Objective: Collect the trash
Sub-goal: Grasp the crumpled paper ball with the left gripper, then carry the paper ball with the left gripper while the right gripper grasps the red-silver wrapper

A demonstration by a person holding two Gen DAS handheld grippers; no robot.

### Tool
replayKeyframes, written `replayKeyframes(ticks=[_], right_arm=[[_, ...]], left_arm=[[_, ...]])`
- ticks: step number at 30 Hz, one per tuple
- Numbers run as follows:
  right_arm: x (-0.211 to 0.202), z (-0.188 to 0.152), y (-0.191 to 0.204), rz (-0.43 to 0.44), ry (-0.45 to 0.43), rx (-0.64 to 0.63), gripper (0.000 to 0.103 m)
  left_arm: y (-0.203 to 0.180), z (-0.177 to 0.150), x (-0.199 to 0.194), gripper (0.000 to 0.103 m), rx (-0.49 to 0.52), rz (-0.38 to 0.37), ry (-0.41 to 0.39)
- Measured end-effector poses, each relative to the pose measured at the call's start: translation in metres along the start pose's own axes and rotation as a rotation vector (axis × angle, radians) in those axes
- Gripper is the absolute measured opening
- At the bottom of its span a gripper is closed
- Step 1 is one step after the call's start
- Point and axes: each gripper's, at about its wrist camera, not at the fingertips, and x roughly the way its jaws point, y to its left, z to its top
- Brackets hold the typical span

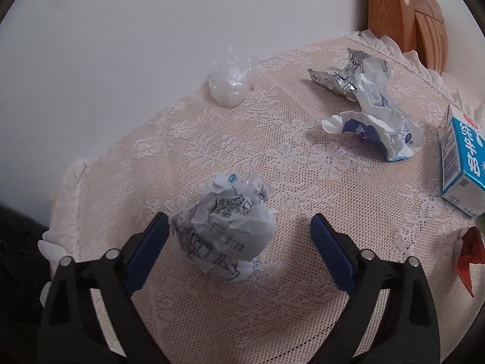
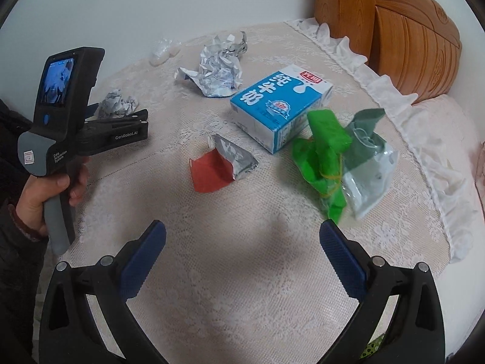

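Observation:
A crumpled ball of printed white paper (image 1: 224,227) lies on the lace cloth (image 1: 272,303). My left gripper (image 1: 239,220) is lowered around it with the jaws open. The left pad is at the ball's edge and the right pad stands clear of it. In the right wrist view the same ball (image 2: 116,103) shows just behind that gripper, whose handle a hand (image 2: 39,194) holds. My right gripper (image 2: 242,226) hangs open over bare cloth with nothing between its fingers. A red and silver wrapper (image 2: 221,163) lies ahead of it.
A blue and white milk carton (image 2: 282,106), a green plastic bag (image 2: 324,157) and a clear packet (image 2: 369,163) lie to the right. A crumpled white wrapper (image 1: 376,115) and a clear plastic wad (image 1: 233,82) lie near the wall. A wooden headboard (image 2: 394,39) stands behind.

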Motion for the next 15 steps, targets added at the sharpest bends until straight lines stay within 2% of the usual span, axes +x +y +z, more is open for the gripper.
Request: replayKeyframes(ticks=[1, 3, 5, 10, 12, 15], right_arm=[[0.005, 0.004, 0.003, 0.004, 0.007, -0.003, 0.101], [0.014, 0.009, 0.007, 0.011, 0.015, -0.009, 0.101], [0.024, 0.015, 0.010, 0.009, 0.019, -0.022, 0.101], [0.042, 0.026, 0.020, -0.014, -0.008, -0.040, 0.100], [0.049, 0.030, 0.022, -0.017, -0.008, -0.045, 0.093], [0.058, 0.035, 0.023, -0.002, 0.012, -0.044, 0.077]], left_arm=[[0.002, 0.000, 0.000, 0.079, -0.016, -0.019, -0.007], [0.006, 0.000, 0.000, 0.062, -0.035, -0.049, 0.003], [0.009, 0.000, 0.000, 0.052, -0.044, -0.061, 0.017], [0.019, -0.002, -0.019, 0.050, -0.073, -0.074, -0.005], [0.024, -0.003, -0.032, 0.050, -0.091, -0.080, -0.022], [0.033, -0.007, -0.053, 0.050, -0.128, -0.092, -0.043]])
